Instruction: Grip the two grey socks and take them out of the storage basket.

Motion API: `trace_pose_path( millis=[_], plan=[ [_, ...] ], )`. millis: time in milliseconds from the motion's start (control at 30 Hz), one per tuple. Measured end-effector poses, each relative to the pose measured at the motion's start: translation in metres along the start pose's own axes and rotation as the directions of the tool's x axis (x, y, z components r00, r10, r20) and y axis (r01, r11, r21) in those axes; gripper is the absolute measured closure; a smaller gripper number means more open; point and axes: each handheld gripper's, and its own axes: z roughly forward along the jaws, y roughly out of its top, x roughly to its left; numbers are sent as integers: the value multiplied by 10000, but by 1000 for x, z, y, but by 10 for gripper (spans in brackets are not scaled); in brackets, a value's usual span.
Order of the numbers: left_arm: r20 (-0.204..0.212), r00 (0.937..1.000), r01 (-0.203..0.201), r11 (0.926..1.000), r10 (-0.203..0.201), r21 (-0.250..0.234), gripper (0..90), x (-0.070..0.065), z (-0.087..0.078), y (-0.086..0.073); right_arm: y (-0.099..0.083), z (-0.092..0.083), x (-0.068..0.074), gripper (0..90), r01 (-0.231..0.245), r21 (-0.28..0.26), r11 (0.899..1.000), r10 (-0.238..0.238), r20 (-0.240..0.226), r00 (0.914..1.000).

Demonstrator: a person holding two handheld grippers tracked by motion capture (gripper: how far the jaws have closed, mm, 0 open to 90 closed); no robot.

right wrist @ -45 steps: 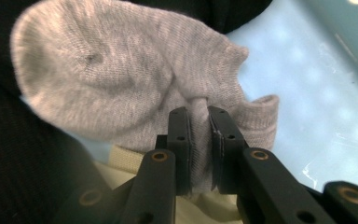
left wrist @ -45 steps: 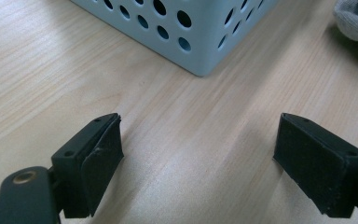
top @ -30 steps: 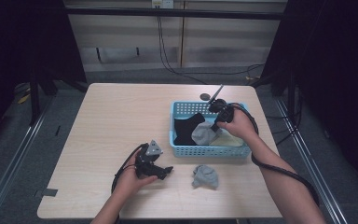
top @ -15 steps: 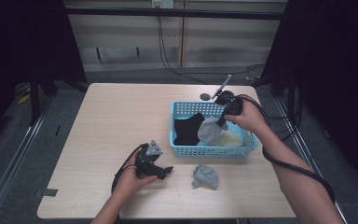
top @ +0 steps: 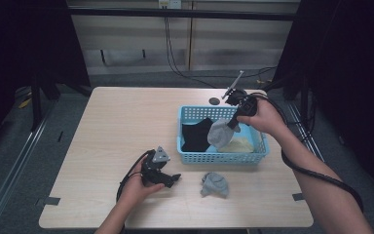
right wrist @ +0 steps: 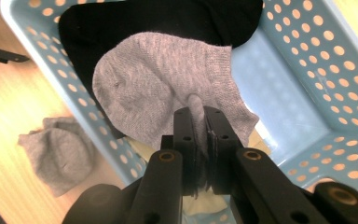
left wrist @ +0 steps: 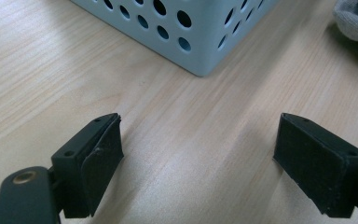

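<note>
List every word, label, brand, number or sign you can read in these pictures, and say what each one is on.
None: no readable text.
Blue perforated basket: no label or lettering on its walls.
Grey sock held in the right gripper, grey sock on the wooden table, black sock in the basket: no logo or print.
Left gripper: plain black pads, no marking.

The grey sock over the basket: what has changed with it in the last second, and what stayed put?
The right gripper, shut on the grey sock, has lifted it up out of the blue basket; it now hangs above the black sock. The left gripper, open on the table, and the other grey sock have not moved.
</note>
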Motion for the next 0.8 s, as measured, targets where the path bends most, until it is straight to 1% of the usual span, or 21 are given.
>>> trace_pose_path(
  millis=[67,233,267,300,367,400,433,467,533,600,633,667,700,733,800],
  plan=[
    [-1,10000,2,10000,-2,-1,145,0,0,0,1,-5,2,849,103,86,9999,-103,33,9999],
    [0,10000,2,10000,-2,-1,145,0,0,0,0,-14,9,849,280,85,9996,-281,69,9996],
    [10,10000,-7,10000,7,27,145,0,0,0,-1,-16,10,849,377,-6,9993,-377,18,9993],
    [7,10000,-10,10000,10,29,145,0,0,0,-2,-18,12,849,400,40,9992,-400,49,9992],
    [1,10000,0,10000,0,-1,145,0,0,0,-4,-22,14,849,501,-48,9987,-501,41,9987],
    [-1,10000,1,10000,-1,-1,145,0,0,0,-4,-24,15,849,475,-9,9989,-475,-13,9989],
    [0,10000,-1,10000,1,-1,145,0,0,0,-6,-26,16,849,601,-94,9981,-601,-8,9982],
    [-1,10000,0,10000,0,-3,145,0,0,0,-7,-28,18,849,569,-96,9983,-569,-43,9984],
    [0,10000,3,10000,-3,-2,145,0,0,0,-10,-32,19,849,681,-217,9974,-683,-99,9976],
    [0,10000,3,10000,-3,-4,145,0,0,0,-13,-35,23,849,652,-331,9973,-659,-179,9977],
    [1,10000,1,10000,-1,-1,145,0,0,0,-15,-36,23,849,770,-387,9963,-778,-191,9968],
    [1,10000,4,10000,-4,-3,145,0,0,0,-17,-37,25,849,752,-416,9963,-762,-224,9968],
    [-1,10000,1,10000,-1,-2,145,0,0,0,-19,-38,26,849,845,-498,9952,-858,-248,9960],
    [0,10000,3,10000,-3,-3,145,0,0,0,-21,-40,28,849,747,-473,9961,-761,-275,9967],
    [-4,10000,-3,10000,3,-8,145,0,0,0,-25,-43,31,849,890,-575,9944,-909,-311,9954]
  ],
)
